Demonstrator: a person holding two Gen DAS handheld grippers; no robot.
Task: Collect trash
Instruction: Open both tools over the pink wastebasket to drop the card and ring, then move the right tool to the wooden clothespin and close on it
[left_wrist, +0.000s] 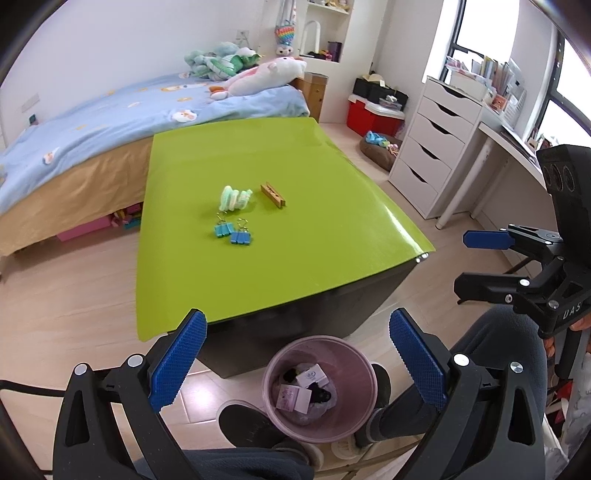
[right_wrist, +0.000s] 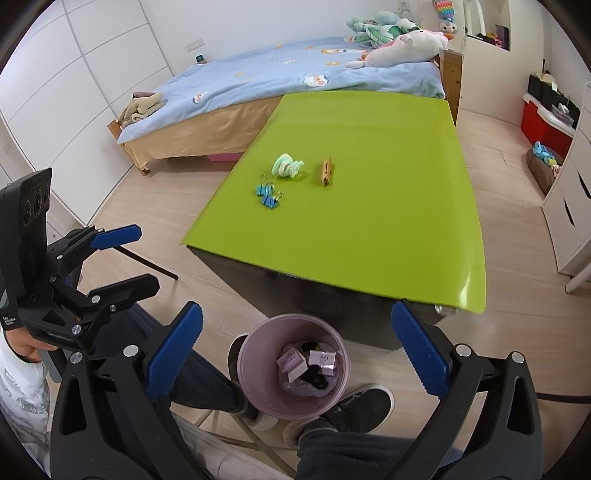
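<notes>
A pink trash bin (left_wrist: 364, 369) (right_wrist: 251, 362) stands on the floor between the person's feet, in front of the green table (left_wrist: 295, 258) (right_wrist: 388, 229). It holds small boxes and dark scraps. On the table lie a crumpled pale green wad (left_wrist: 235, 198) (right_wrist: 287, 166), a wooden clothespin (left_wrist: 273, 194) (right_wrist: 327, 171) and two blue binder clips (left_wrist: 232, 232) (right_wrist: 266, 195). My left gripper (left_wrist: 297, 354) is open and empty above the bin; it also shows in the right wrist view (right_wrist: 123, 258). My right gripper (right_wrist: 295, 350) is open and empty above the bin; it also shows in the left wrist view (left_wrist: 476, 258).
A bed (left_wrist: 92, 122) with blue bedding and plush toys lies behind the table. A white drawer unit (left_wrist: 432, 144) and desk stand at the right, with a red box (left_wrist: 369, 116) and a brown pet bed (left_wrist: 378, 151) on the floor. The person's shoes (left_wrist: 247, 424) flank the bin.
</notes>
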